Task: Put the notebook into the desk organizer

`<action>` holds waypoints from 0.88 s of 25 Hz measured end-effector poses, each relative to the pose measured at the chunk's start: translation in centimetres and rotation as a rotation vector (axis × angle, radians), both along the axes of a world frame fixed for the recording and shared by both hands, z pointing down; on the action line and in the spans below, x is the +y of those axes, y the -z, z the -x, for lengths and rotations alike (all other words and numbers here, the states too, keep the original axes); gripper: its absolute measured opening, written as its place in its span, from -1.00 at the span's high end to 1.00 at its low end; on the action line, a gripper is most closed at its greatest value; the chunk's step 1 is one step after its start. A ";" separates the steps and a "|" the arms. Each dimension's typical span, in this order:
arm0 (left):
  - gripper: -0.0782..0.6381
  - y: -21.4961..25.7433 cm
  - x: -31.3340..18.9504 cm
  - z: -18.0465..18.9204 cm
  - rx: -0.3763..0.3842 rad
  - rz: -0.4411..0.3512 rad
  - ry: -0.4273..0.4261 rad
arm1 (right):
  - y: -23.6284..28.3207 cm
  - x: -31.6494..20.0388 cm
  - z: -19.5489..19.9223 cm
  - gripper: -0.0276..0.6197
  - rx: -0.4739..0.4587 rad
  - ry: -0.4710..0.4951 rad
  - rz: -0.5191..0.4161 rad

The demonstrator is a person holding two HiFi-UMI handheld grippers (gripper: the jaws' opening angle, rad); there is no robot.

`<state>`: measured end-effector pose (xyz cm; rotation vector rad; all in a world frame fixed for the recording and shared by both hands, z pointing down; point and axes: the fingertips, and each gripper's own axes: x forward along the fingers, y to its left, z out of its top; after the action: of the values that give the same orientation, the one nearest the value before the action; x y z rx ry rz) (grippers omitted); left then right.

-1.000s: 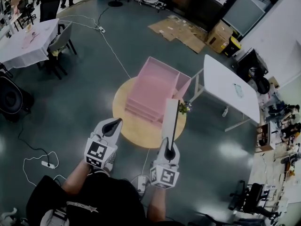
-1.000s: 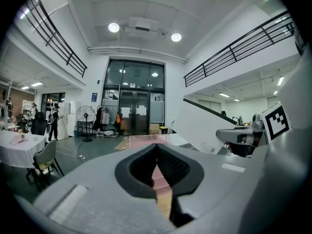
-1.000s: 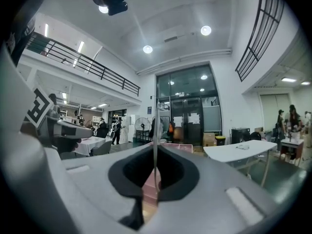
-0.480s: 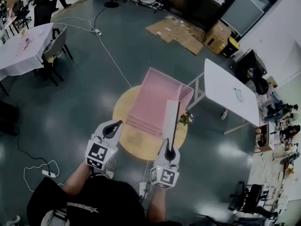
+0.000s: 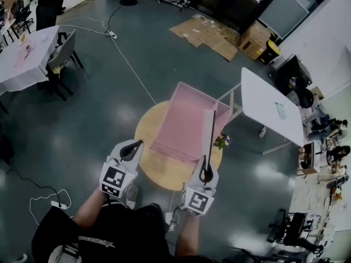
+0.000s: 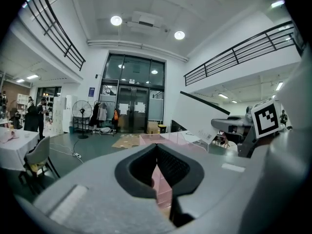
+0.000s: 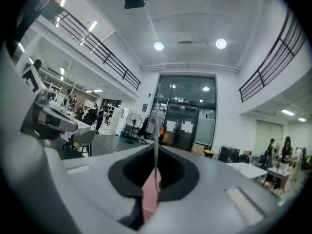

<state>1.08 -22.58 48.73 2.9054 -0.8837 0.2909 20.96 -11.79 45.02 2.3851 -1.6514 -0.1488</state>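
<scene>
The notebook (image 5: 210,136) is in hand but not yet stowed. The right claw (image 5: 206,174) is clenched on its near end and holds it upright and edge-on, over the right side of the pink desk organizer (image 5: 181,119) on the round yellow table (image 5: 156,166). Whether its far end touches the organizer, the views do not settle. Judging from this, the pickup and carry are done, and what is left is lowering the notebook into a compartment and letting go. The left claw (image 5: 130,148) is clenched on nothing and hovers over the table's near left edge, taking no part.
</scene>
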 end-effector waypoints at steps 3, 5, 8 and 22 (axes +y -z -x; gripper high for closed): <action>0.75 -0.2 -0.3 0.0 0.006 0.007 0.007 | 1.5 -1.1 -0.9 0.87 0.117 -0.003 -0.003; 0.75 -0.4 -0.5 0.2 0.006 0.006 0.012 | 2.4 -1.9 -1.2 0.87 0.214 -0.008 0.023; 0.75 -1.1 -0.9 0.9 0.009 0.021 0.029 | 3.2 -3.4 -1.1 0.87 0.342 -0.015 0.073; 0.75 -1.6 -1.5 0.8 -0.009 0.034 0.169 | 0.1 -10.4 -3.3 0.87 0.740 -0.003 0.263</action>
<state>0.24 -24.08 50.36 2.7782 -1.1055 0.3017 24.25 -22.18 44.91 1.8085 -1.2154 -0.6744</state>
